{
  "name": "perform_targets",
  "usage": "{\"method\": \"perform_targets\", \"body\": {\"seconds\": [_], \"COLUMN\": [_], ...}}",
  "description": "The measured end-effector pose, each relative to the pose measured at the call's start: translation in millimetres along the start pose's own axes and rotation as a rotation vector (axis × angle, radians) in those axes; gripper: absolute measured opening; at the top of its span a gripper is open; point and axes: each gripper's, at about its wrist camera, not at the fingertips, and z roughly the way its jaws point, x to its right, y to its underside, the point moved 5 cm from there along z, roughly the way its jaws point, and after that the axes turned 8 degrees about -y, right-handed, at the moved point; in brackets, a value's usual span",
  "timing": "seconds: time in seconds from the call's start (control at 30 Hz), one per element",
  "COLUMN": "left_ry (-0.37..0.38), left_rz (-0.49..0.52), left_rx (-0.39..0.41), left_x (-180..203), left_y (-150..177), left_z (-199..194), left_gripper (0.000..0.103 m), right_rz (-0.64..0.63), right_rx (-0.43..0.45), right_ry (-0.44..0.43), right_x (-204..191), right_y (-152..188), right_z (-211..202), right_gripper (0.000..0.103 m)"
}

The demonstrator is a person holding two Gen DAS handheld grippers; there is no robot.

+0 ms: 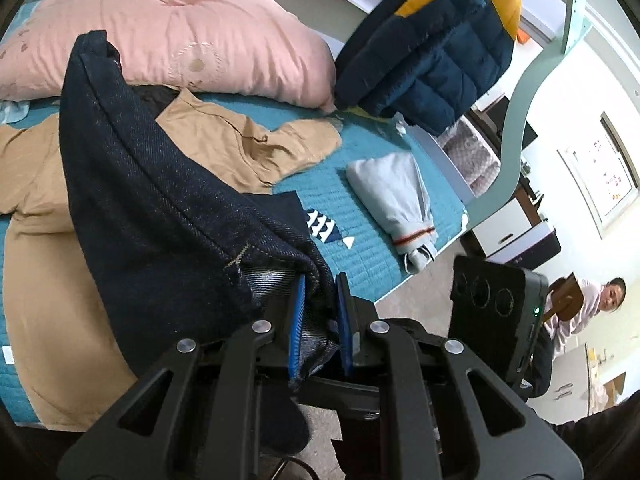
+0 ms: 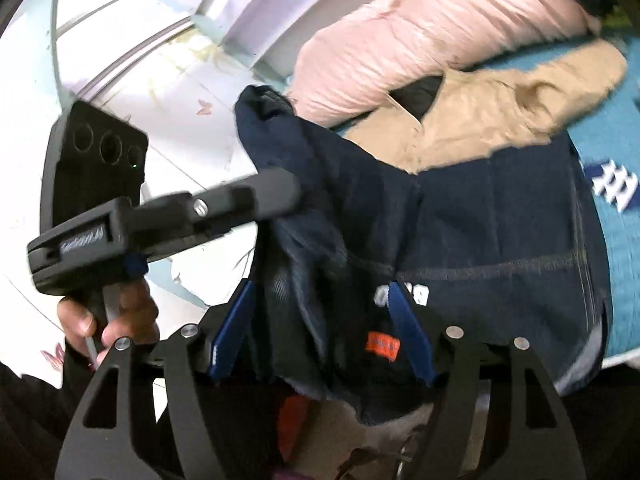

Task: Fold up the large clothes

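A dark navy denim garment (image 1: 160, 208) hangs lifted above a teal bed (image 1: 360, 200). My left gripper (image 1: 320, 286) is shut on its hem, blue pads pinching the fabric. In the right wrist view the same denim (image 2: 460, 220) drapes between the wide-apart blue pads of my right gripper (image 2: 320, 292); the pads are spread and the cloth lies loose between them. The left gripper's body (image 2: 160, 212) shows there at the left, held by a hand (image 2: 108, 320), clamping the denim's edge.
A tan garment (image 1: 60, 260) lies spread on the bed under the denim. A pink quilt (image 1: 180, 32) lies at the back. A folded grey garment (image 1: 396, 192) and a navy-yellow puffer jacket (image 1: 436, 48) lie to the right. A person (image 1: 592, 304) sits beyond the bed edge.
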Motion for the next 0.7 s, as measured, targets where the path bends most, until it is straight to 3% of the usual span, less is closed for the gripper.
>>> {"method": "perform_targets", "body": {"seconds": [0.03,0.07,0.13,0.23,0.33,0.4,0.43,0.5,0.6,0.7], "left_ry": [0.004,0.007,0.004,0.049,0.116,0.198,0.195,0.142,0.066,-0.093], "left_rz": [0.001,0.006,0.018,0.018,0.042,0.052,0.064,0.096,0.046,-0.028], "left_rx": [-0.009,-0.016,-0.022,-0.045,-0.064,-0.059,-0.053,-0.055,-0.075,-0.091], "left_x": [3,6,11,22,46,63,67,68,45,-1], "left_y": [0,0,-1,-4,-4,-5,-5,-4,-2,1], "left_z": [4,6,10,19,32,34,35,43,59,81], "left_gripper": [0.014,0.014,0.014,0.015,0.016,0.032,0.037,0.039,0.039,0.039], "right_rz": [-0.013,-0.026,-0.026,0.011,0.096,0.183,0.234,0.311,0.372,0.427], "right_rx": [0.009,0.012,-0.003,0.045,0.091,0.105,0.113,0.125,0.122,0.091], "right_ry": [0.013,-0.003,0.009,0.014,0.090,0.148,0.174,0.237,0.320,0.397], "right_x": [0,0,1,14,37,64,78,102,126,145], "right_y": [-4,-7,-10,-8,2,13,18,27,36,43], "right_z": [3,6,10,-3,-27,-42,-49,-61,-72,-73], "right_gripper": [0.063,0.039,0.022,0.019,0.018,0.018,0.018,0.018,0.018,0.018]}}
